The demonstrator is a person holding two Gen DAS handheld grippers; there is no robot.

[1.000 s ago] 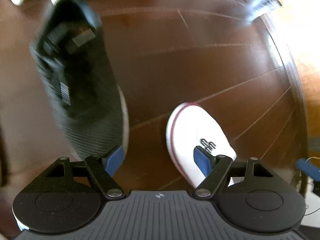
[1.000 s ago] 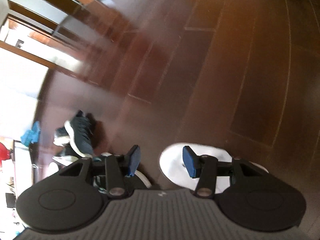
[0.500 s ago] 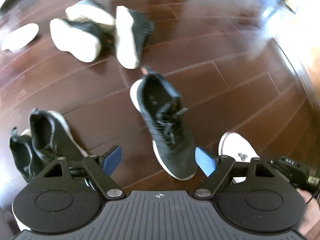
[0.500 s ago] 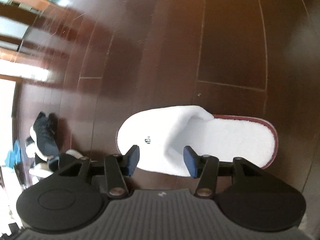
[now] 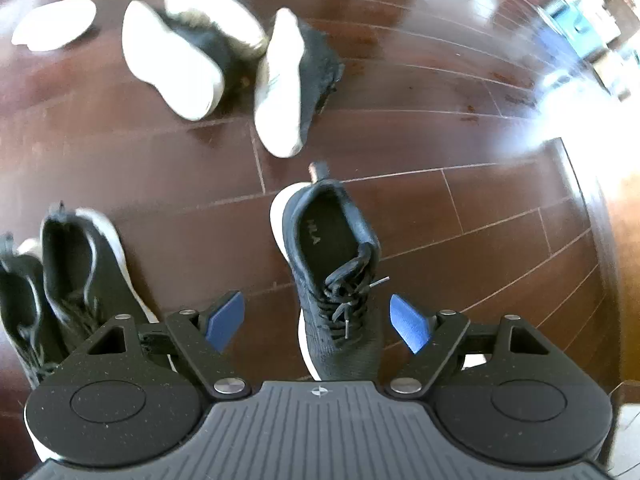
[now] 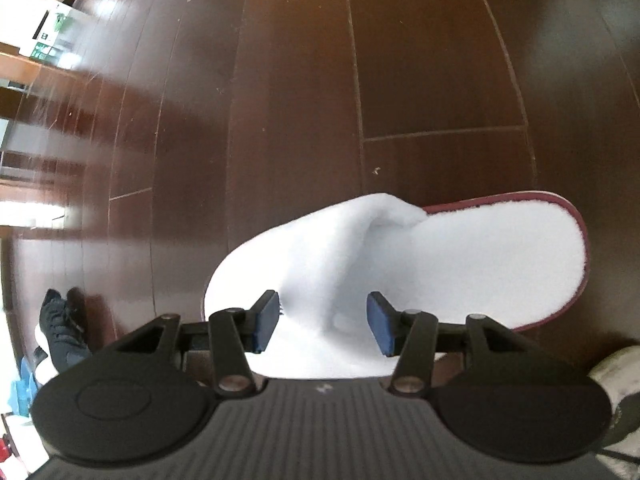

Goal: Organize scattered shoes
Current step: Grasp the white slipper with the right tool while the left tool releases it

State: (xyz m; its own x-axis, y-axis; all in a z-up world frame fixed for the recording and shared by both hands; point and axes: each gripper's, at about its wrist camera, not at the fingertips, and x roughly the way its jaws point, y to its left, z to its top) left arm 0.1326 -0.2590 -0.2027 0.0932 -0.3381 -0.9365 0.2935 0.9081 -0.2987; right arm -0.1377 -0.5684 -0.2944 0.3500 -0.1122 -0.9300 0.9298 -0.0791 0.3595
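Observation:
A black sneaker [image 5: 332,264] stands upright on the wooden floor, toe towards the camera. My left gripper [image 5: 316,316] hangs open above it, with its blue pads [image 5: 224,316] wide of the shoe and not touching. In the right wrist view a white slipper [image 6: 400,256] with a maroon edge lies on the floor. My right gripper [image 6: 322,320] is close over its upper, about half open. The raised upper shows between the pads, with a gap on both sides.
A pair of black sneakers [image 5: 76,276] stands at the left. Two overturned white-soled sneakers [image 5: 172,60] [image 5: 284,84] and a second white slipper [image 5: 52,24] lie farther off. Black sneakers [image 6: 60,320] sit left of the right gripper, something grey [image 6: 616,392] at its lower right.
The left gripper has pulled up and away; the black sneaker now stands on the floor below it. The right gripper has dropped and rolled over the slipper, which looks much larger.

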